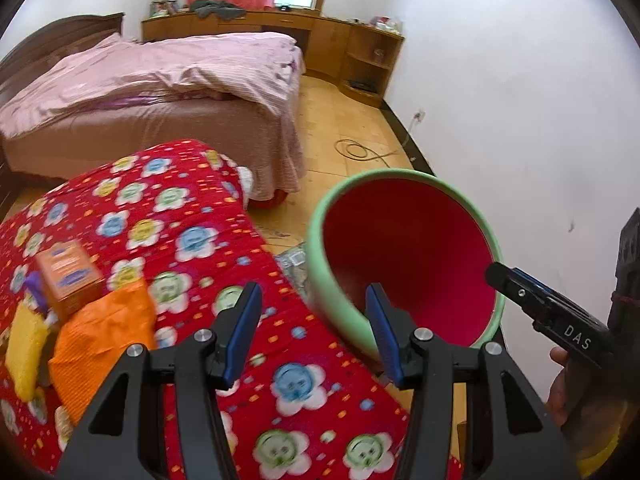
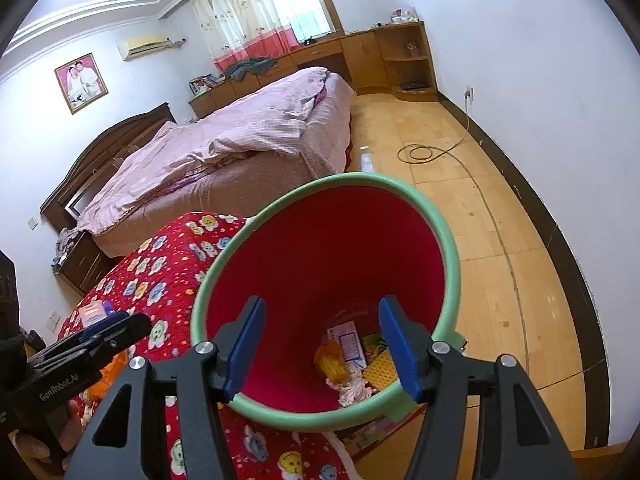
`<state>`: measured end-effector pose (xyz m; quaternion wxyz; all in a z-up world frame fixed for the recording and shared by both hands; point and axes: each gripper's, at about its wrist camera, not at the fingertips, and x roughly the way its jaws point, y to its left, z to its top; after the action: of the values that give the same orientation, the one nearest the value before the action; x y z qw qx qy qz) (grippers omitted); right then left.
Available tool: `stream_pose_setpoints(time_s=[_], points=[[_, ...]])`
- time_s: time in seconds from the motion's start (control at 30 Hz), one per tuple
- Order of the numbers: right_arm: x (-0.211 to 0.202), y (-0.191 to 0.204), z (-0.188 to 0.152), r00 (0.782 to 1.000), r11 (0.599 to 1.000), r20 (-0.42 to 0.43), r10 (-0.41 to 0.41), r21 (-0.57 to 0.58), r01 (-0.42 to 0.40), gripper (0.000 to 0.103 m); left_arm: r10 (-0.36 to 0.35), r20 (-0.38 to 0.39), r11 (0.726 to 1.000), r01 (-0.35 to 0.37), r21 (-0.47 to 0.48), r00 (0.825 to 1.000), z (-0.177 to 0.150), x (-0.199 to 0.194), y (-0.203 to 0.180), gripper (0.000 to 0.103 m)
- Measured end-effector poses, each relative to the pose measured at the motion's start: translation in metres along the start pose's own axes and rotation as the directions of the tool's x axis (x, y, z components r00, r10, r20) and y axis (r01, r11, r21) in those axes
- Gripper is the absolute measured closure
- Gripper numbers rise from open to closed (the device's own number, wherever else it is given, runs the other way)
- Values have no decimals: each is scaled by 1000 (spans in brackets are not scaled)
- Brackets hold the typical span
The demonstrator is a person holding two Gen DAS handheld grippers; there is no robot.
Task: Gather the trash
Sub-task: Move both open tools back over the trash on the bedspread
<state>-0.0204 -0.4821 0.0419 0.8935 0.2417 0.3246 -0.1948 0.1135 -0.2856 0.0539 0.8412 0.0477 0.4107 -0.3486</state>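
Observation:
A red trash bin with a green rim (image 1: pixel 404 248) (image 2: pixel 332 264) stands on the floor beside a red flowered quilt (image 1: pixel 192 240) (image 2: pixel 160 280). In the right wrist view it holds several pieces of trash (image 2: pixel 352 356): yellow and orange wrappers, a white card, crumpled tissue. On the quilt lie an orange box (image 1: pixel 70 276), an orange wrapper (image 1: pixel 104 336) and a yellow wrapper (image 1: pixel 26 344). My left gripper (image 1: pixel 314 320) is open and empty above the quilt's edge. My right gripper (image 2: pixel 322 336) is open and empty over the bin's mouth; it also shows in the left wrist view (image 1: pixel 494 274).
A bed with pink bedding (image 1: pixel 160 80) (image 2: pixel 248 132) lies beyond the quilt. A wooden cabinet (image 1: pixel 352 56) lines the far wall. A coiled cable (image 1: pixel 356 148) (image 2: pixel 416 152) lies on the wooden floor. The white wall (image 1: pixel 520 120) is close on the right.

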Motion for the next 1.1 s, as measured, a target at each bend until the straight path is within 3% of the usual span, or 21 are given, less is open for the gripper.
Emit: stream_pose_setpoints(time_s=[0.67,1.1], points=[[-24,51,-20,998,997,-15,59,-49,-59,39,97,40,989,-92,-116,994,-33,-70,61,49],[-29,99,-41,989,984,-65,131,-115,-138,38,192,57,958,-175,-226,980,-59,-110,107,49]])
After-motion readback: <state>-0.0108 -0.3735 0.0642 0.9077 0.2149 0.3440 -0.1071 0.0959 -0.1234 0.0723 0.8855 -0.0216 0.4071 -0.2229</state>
